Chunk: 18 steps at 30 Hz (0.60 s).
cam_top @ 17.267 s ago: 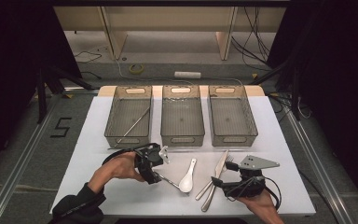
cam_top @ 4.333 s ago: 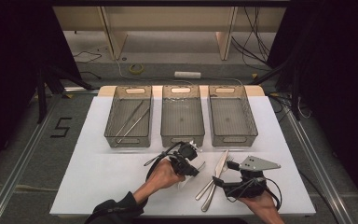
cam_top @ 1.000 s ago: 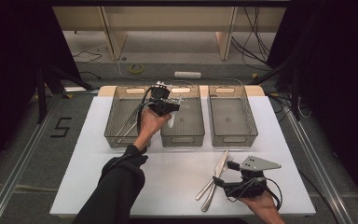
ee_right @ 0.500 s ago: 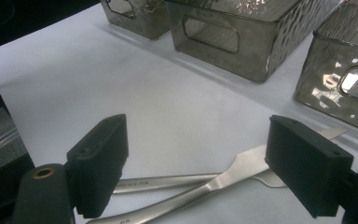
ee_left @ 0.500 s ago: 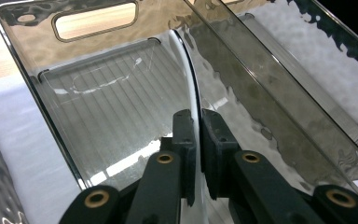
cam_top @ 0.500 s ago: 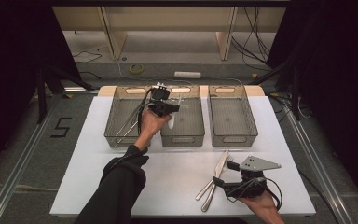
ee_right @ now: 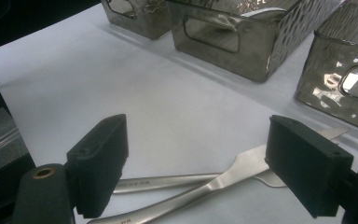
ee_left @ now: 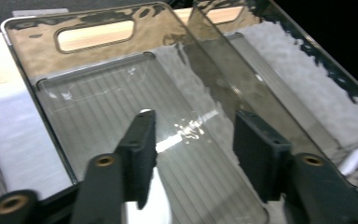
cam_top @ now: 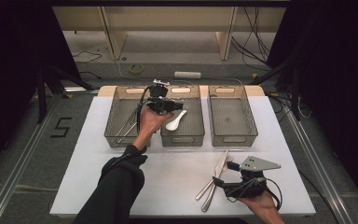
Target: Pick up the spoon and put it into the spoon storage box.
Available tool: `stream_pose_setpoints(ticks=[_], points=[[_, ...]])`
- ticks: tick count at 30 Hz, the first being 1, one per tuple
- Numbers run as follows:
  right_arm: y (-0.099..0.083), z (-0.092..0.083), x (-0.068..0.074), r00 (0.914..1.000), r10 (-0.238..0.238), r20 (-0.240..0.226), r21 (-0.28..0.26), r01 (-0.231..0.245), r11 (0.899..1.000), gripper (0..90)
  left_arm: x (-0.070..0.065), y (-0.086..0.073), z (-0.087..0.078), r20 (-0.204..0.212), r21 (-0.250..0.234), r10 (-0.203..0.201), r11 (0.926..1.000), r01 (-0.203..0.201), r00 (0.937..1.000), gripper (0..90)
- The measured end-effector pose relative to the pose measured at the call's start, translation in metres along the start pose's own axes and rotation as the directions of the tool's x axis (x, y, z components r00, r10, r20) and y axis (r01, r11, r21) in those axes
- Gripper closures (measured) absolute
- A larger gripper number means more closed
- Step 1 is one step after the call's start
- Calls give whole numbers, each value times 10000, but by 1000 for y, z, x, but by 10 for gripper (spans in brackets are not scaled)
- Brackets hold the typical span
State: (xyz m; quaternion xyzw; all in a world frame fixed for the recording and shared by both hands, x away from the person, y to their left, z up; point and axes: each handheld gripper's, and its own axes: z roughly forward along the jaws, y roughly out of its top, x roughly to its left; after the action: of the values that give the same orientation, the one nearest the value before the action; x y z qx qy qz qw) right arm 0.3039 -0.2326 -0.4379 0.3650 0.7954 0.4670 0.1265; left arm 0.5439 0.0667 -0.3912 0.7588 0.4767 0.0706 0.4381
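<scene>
A white spoon (cam_top: pixel 176 120) lies on the floor of the middle clear bin (cam_top: pixel 182 139). My left gripper (cam_top: pixel 170 106) hovers just over it, and in the left gripper view the left gripper (ee_left: pixel 191 135) is open with nothing between the jaws. A white bit of the spoon (ee_left: pixel 156 207) shows low beside one jaw. A metal knife (cam_top: pixel 216 169) and fork (cam_top: pixel 213 189) lie crossed on the white table at the front right. My right gripper (cam_top: pixel 223 173) rests beside them. The right gripper (ee_right: pixel 196 135) is open, with the fork handle (ee_right: pixel 233 172) between the jaws.
Three clear bins stand in a row at the back of the white table (cam_top: pixel 168 177). The left bin (cam_top: pixel 116 135) holds thin metal utensils (cam_top: pixel 127 122). The right bin (cam_top: pixel 233 135) is bare inside. A sleeved forearm (cam_top: pixel 121 177) reaches across the table's left half.
The left gripper carried the white spoon from the table's front to the middle bin, where it now lies. In the last second little has moved. The right gripper has stayed put.
</scene>
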Motion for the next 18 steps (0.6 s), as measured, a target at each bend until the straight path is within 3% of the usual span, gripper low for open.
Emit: stream_pose_setpoints(ticks=[3,7,8,13,18], points=[[0,0,0,10000,-10,11,22,10,10000,219,-5,0,-8,216,54,183,9998,-184,9996,365],[0,0,0,10000,-16,9,32,16,10000,219,-11,-2,-24,464,-6,176,9998,-176,9988,292],[0,0,0,10000,-30,6,10,30,10000,219,-13,-3,-28,523,74,332,9994,-336,9981,275],[0,1,1,10000,-21,-31,90,22,10000,219,-20,-14,-52,766,-7,782,9969,-784,9940,241],[0,3,4,9999,-68,-127,204,70,9998,222,-22,-34,-77,951,-212,1081,9941,-1066,9896,223]])
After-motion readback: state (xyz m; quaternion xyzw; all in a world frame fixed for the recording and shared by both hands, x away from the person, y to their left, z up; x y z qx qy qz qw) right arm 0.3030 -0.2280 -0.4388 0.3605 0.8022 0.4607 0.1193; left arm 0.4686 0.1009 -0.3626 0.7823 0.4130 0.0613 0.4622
